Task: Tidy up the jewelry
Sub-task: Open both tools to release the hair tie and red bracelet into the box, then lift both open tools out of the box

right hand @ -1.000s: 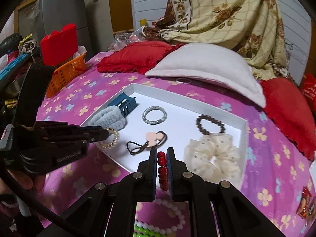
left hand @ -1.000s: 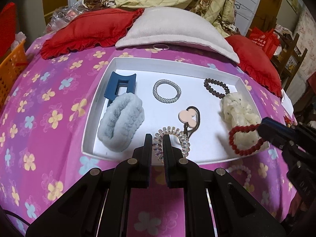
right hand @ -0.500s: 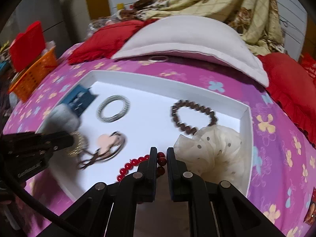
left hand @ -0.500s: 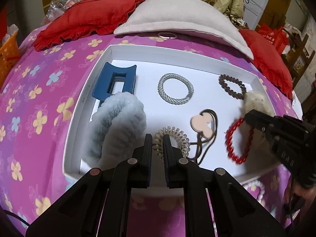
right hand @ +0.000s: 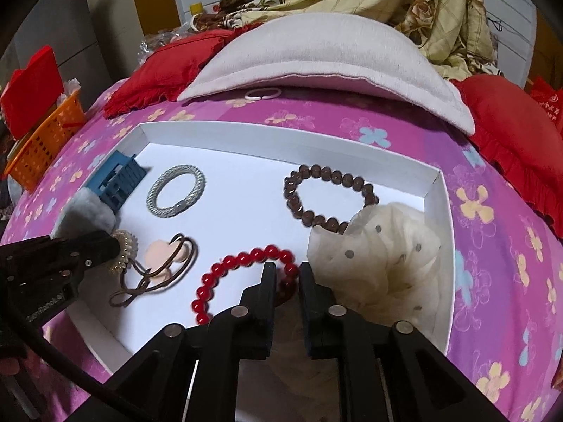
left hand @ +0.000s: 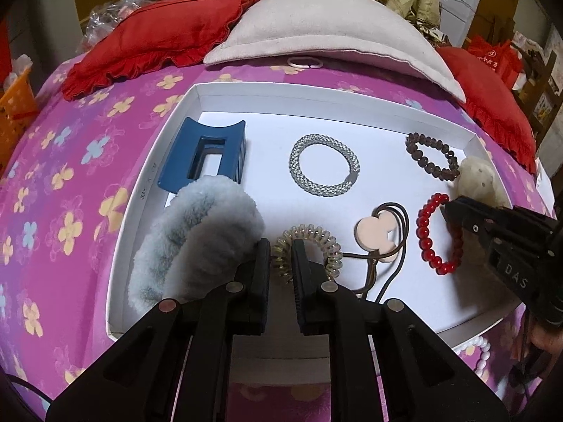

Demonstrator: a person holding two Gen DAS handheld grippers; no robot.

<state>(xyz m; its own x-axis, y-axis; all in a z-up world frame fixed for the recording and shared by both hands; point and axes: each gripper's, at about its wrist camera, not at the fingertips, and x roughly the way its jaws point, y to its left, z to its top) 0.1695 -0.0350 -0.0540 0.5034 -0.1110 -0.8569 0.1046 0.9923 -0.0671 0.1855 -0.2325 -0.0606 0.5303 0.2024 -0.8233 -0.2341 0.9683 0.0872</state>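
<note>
A white tray (left hand: 316,88) on the flowered bedspread holds the jewelry. My left gripper (left hand: 281,246) is low over the tray's near edge. Its jaws are opening, and the clear spiral hair tie (left hand: 318,235) lies on the tray floor, still filling the narrow gap between them. A red bead bracelet (right hand: 246,258) lies flat on the tray. My right gripper (right hand: 286,268) straddles its near side with jaws opening and beads loose in the gap. In the tray are also a blue claw clip (left hand: 207,154), a fluffy grey scrunchie (left hand: 197,239), a silver mesh bangle (left hand: 323,165), a brown bead bracelet (right hand: 327,193), a pink-charm hair tie (left hand: 380,235) and a cream dotted scrunchie (right hand: 380,256).
A grey pillow (right hand: 327,56) and red cushions (left hand: 162,35) lie behind the tray, with a white ring (right hand: 264,93) on the bedspread between. An orange basket (right hand: 45,137) stands at the far left. A white bead string (left hand: 475,346) lies off the tray's near right corner.
Both grippers came down into the tray with their pieces. The spiral hair tie and the red bracelet now rest on the tray floor, and both pairs of jaws stand slightly wider.
</note>
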